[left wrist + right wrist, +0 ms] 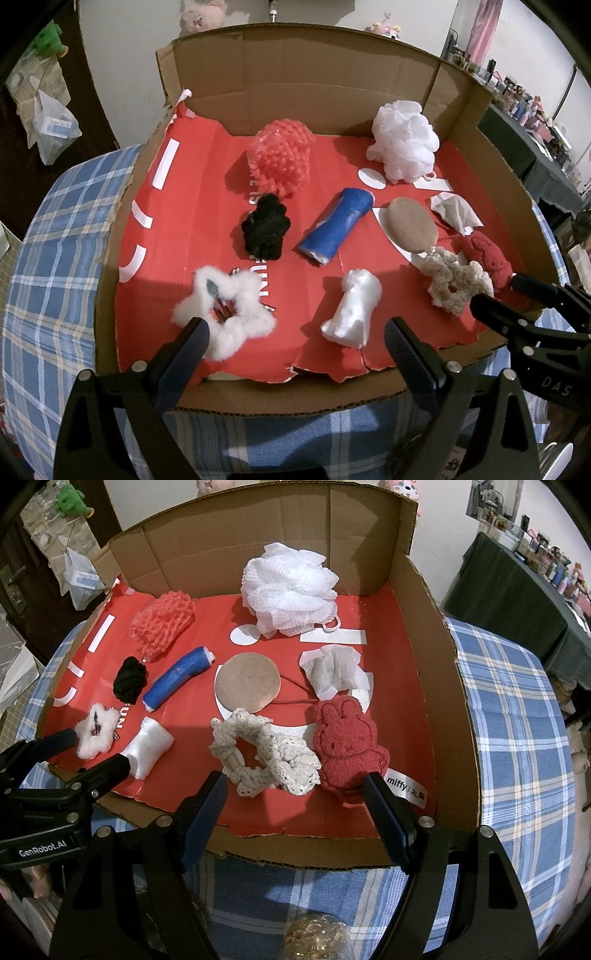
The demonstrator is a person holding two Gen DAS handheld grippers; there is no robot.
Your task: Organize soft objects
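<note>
A cardboard box (310,74) with a red floor holds several soft things. In the left wrist view my left gripper (295,334) stands open at the box's near edge, between a fluffy white star (225,314) and a white satin scrunchie (352,308). Farther in lie a black scrunchie (266,225), a blue roll (338,225), a coral net ball (282,157) and a white bath pouf (404,142). In the right wrist view my right gripper (295,797) is open just short of a cream lace scrunchie (266,751) and a red bunny plush (347,746). Nothing is held.
A tan round pad (248,681) and a crumpled white mesh bag (332,670) lie mid-box. The box sits on a blue plaid cloth (517,716). A dark table with bottles (517,583) stands at the right, plastic bags (51,125) hang at the left.
</note>
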